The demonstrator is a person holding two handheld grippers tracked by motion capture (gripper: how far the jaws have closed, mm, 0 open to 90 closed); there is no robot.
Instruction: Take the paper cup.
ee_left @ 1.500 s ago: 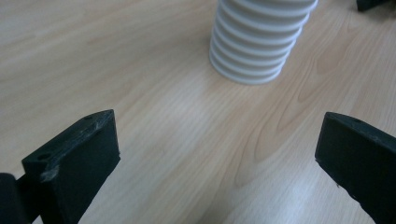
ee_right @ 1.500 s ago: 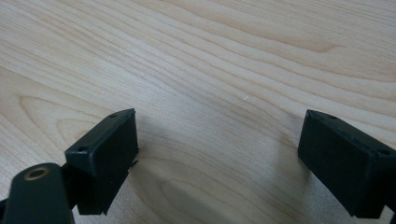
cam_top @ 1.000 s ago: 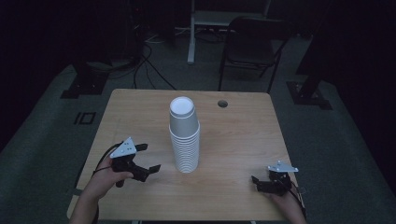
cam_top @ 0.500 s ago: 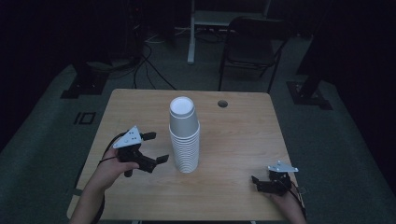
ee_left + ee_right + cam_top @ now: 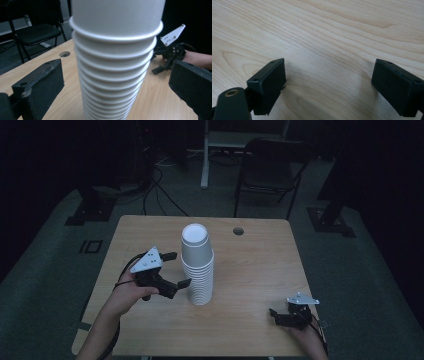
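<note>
Left gripper view: a tall stack of white paper cups (image 5: 113, 62) stands directly ahead of the left tool (image 5: 115, 82), between its widely parted jaws, touching neither. High view shows the stack upright mid-surface (image 5: 260, 265). Well off beyond the stack, the right tool (image 5: 280, 316) rests low on the wood, jaws spread, holding nothing.

Overhead camera — two close gripper views

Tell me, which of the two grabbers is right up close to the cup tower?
The left gripper. Its open jaws sit either side of the stack of white paper cups, not touching it. The right gripper rests open, far off near the table's front right corner.
</note>
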